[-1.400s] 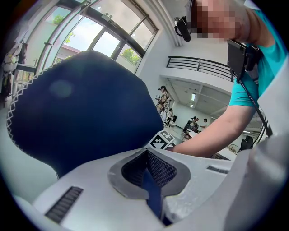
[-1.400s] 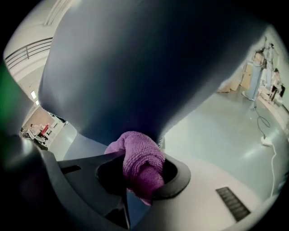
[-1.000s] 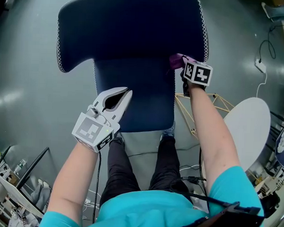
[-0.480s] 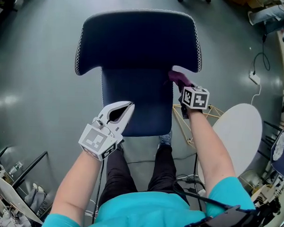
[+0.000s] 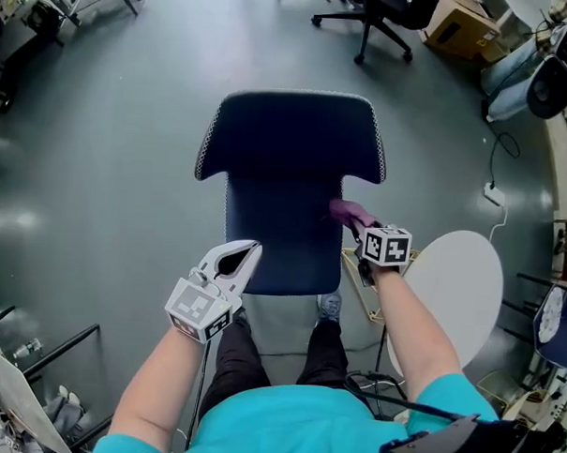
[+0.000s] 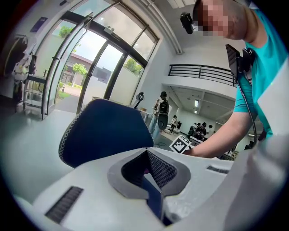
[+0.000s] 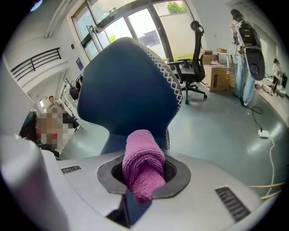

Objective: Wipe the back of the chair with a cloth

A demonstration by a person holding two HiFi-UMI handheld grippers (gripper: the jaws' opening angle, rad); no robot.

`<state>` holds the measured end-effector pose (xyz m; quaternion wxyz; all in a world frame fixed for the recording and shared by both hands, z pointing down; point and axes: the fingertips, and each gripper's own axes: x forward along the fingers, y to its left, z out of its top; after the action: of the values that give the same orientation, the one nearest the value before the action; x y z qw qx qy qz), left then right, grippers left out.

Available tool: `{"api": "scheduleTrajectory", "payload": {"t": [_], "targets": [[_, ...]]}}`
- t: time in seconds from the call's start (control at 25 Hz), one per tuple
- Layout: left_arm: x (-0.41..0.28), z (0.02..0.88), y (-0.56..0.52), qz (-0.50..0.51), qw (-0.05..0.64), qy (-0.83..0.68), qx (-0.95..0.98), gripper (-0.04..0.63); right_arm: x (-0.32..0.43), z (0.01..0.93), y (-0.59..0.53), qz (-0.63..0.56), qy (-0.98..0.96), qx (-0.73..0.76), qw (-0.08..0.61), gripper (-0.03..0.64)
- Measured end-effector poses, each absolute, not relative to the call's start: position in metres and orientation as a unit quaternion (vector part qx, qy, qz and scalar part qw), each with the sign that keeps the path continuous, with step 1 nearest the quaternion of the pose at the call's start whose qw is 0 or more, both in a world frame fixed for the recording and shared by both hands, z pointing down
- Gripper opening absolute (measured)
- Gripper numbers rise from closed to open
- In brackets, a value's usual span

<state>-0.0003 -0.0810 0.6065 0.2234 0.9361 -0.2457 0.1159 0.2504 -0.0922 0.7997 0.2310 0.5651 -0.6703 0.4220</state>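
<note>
Reaching forward in the head view, the right gripper (image 5: 362, 228) brings the purple cloth (image 5: 351, 213) to the right edge of the chair back (image 5: 287, 141), likely to wipe it. The left gripper (image 5: 245, 255) waits beside the chair.

Left gripper view: its jaws meet on nothing.

Right gripper view: the jaws clamp the bunched cloth, which juts toward the chair back.

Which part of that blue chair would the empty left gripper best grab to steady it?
Probably the left edge of the narrower panel of the chair, approached from the left by the left gripper. That edge looks thin and straight, sits nearest that gripper, and is clear of the purple cloth at the right edge.
</note>
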Motion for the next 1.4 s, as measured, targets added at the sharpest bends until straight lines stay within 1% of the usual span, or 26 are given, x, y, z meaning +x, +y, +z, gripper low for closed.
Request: {"api": "scheduleTrajectory", "payload": {"t": [0.24,0.44,0.6,0.8,0.96,1.04,1.16,1.24,1.4], "targets": [[-0.027,0.538,-0.062,0.106,0.214,-0.258,0.936,0.005,0.227,0.723,-0.078,0.421,-0.685,0.556,0.211,0.077],[-0.053,0.458,-0.075,0.084,0.205,-0.263,0.939,0.005,0.194,0.623,-0.093,0.413,-0.714,0.532,0.189,0.077],[-0.074,0.389,-0.09,0.062,0.183,-0.256,0.947,0.005,0.165,0.53,-0.113,0.394,-0.744,0.514,0.166,0.077],[-0.109,0.333,-0.067,0.042,0.137,-0.249,0.958,0.005,0.135,0.459,-0.091,0.351,-0.762,0.522,0.154,0.077],[-0.143,0.277,-0.075,0.018,0.118,-0.253,0.96,0.005,0.107,0.394,-0.105,0.325,-0.775,0.525,0.136,0.077],[-0.158,0.257,-0.076,0.01,0.108,-0.252,0.962,0.005,0.094,0.367,-0.108,0.309,-0.783,0.524,0.129,0.077],[-0.173,0.232,-0.073,0.011,0.075,-0.244,0.967,0.005,0.077,0.33,-0.11,0.281,-0.798,0.52,0.117,0.077],[-0.174,0.221,-0.07,0.013,0.055,-0.237,0.97,0.005,0.073,0.309,-0.106,0.263,-0.808,0.516,0.104,0.077],[-0.16,0.205,-0.068,0.005,0.037,-0.236,0.971,0.005,0.082,0.274,-0.096,0.229,-0.831,0.501,0.079,0.077]]}}
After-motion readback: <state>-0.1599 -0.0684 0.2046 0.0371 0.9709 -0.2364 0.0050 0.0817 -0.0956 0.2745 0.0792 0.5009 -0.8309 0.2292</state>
